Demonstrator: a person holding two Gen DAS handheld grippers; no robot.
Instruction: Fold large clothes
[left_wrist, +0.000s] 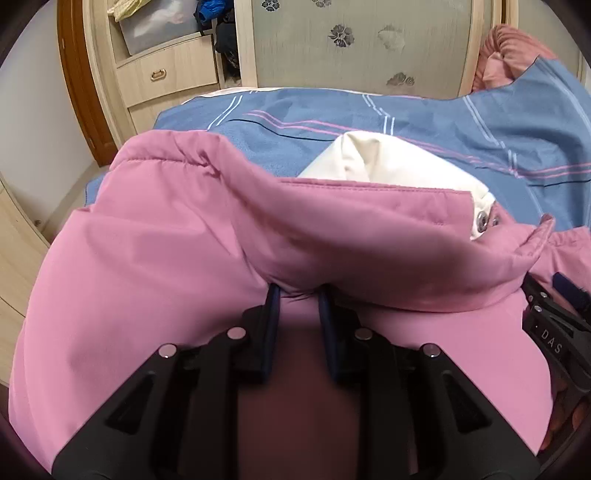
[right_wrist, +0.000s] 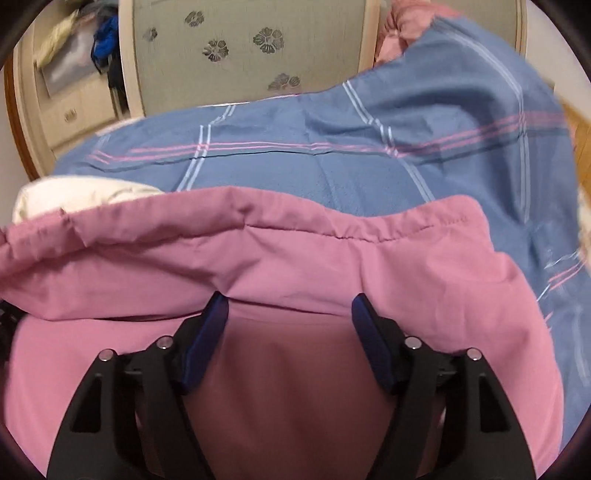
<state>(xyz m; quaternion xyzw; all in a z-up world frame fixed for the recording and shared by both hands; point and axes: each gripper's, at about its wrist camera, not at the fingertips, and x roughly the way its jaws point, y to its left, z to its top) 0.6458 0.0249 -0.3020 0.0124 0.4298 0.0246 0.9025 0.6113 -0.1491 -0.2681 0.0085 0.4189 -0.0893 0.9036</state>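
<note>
A large pink padded jacket (left_wrist: 177, 236) with a cream lining (left_wrist: 373, 162) lies on the blue striped bed cover (left_wrist: 332, 125). My left gripper (left_wrist: 298, 293) is pinched on a fold of the pink jacket, its fingers close together with fabric bunched between them. In the right wrist view the pink jacket (right_wrist: 295, 243) drapes over my right gripper (right_wrist: 290, 302), whose fingers stand wide apart under the folded edge. The cream lining (right_wrist: 74, 194) shows at the left there. The right gripper's body (left_wrist: 554, 321) shows at the right edge of the left wrist view.
A wardrobe with flower-patterned panels (left_wrist: 354, 44) stands behind the bed. Wooden drawers (left_wrist: 166, 74) and a shelf of clutter are at the back left. A pink pillow (left_wrist: 509, 51) lies at the back right. The blue cover (right_wrist: 332, 162) rises in a heap on the right.
</note>
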